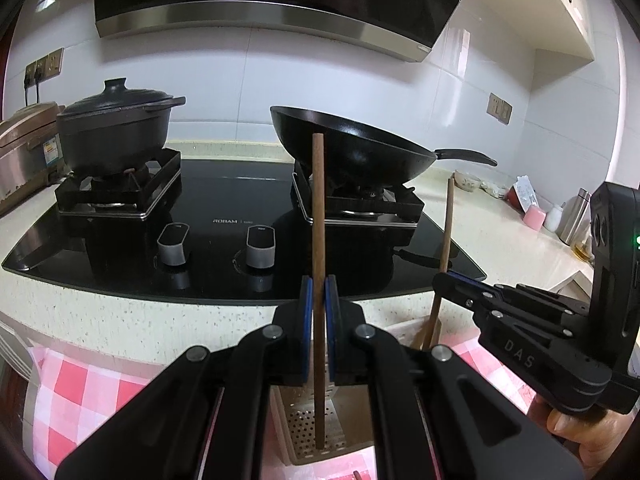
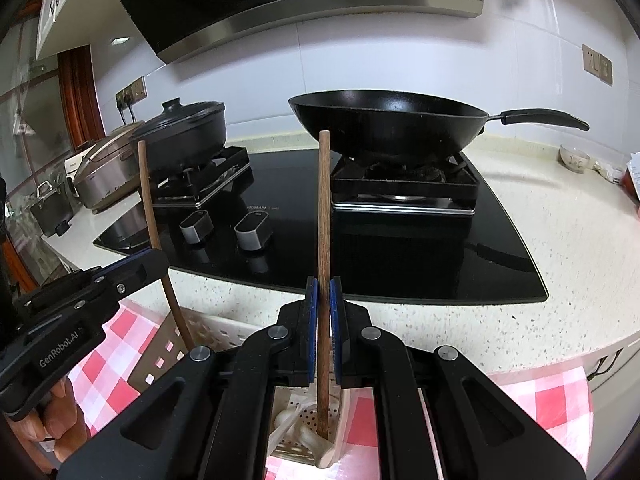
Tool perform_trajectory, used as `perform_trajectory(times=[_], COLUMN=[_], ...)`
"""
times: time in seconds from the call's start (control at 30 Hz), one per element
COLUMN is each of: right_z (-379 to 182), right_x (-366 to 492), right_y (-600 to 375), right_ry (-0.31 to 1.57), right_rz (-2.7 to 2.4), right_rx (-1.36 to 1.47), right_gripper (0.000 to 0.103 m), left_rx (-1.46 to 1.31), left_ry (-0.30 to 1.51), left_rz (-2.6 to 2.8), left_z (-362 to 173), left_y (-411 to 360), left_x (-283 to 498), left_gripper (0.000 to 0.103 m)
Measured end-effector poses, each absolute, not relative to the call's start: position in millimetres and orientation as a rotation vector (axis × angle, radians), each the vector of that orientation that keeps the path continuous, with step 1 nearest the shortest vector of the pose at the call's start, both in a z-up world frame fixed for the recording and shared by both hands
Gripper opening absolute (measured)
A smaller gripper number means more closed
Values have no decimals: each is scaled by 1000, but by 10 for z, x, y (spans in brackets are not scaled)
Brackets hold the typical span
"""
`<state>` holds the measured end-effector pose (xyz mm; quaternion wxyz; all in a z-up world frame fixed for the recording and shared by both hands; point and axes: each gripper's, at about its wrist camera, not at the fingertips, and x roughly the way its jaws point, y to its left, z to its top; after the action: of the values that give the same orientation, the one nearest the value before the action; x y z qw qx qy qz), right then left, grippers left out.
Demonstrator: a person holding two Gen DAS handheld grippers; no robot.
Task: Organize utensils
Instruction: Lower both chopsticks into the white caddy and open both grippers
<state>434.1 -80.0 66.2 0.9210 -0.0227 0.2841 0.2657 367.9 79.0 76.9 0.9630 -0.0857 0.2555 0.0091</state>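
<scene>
Both grippers are clamped down tight, each one pinching a wooden stick upright between its blue pads. The left gripper [image 1: 319, 300] has its jaws closed right onto a dark brown chopstick [image 1: 318, 216], which stands vertical with its lower end just below the jaws, down in a perforated utensil holder [image 1: 316, 436] sitting on a pink checked cloth [image 1: 76, 384]. The right gripper [image 2: 324, 304] is squeezed onto a reddish wooden chopstick [image 2: 323, 208] the same way, and directly under its jaws the tip sits in a holder compartment [image 2: 300, 416] beside a white spoon [image 2: 316, 442]. From the left view the right gripper shows off to the side, a person's hand [image 1: 580, 432] wrapped around its handle; from the right view the left one shows likewise, with fingers [image 2: 44, 416] under it. Just past the jaws runs the speckled countertop [image 2: 520, 320] edge, then the black glass hob [image 1: 224, 216] with its two knobs [image 1: 260, 246]. Farther beyond the tips a black wok [image 2: 392, 120] rests on the burner straight ahead, and a lidded black pot [image 1: 116, 120] sits on the burner off to the left. A rice cooker [image 2: 104, 172] is further left still, small bowls and bottles sit far right on the counter, and the range hood [image 1: 260, 0] hangs above it all.
</scene>
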Motion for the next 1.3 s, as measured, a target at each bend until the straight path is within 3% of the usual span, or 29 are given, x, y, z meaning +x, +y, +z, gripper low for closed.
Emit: perform_trajectory(times=[0.97, 1.3], right_z=[561, 543], right_x=[4389, 4398], right_y=[-818, -824], right_ry=[618, 626], right_rz=[536, 532], right_rx=[-53, -53], right_gripper=[8, 8], left_rx=[-322, -235], left_ry=[737, 752], left_rz=[-20, 11], left_z=[587, 588], left_y=[911, 854], left_x=[3809, 3851], left_gripper=[6, 7])
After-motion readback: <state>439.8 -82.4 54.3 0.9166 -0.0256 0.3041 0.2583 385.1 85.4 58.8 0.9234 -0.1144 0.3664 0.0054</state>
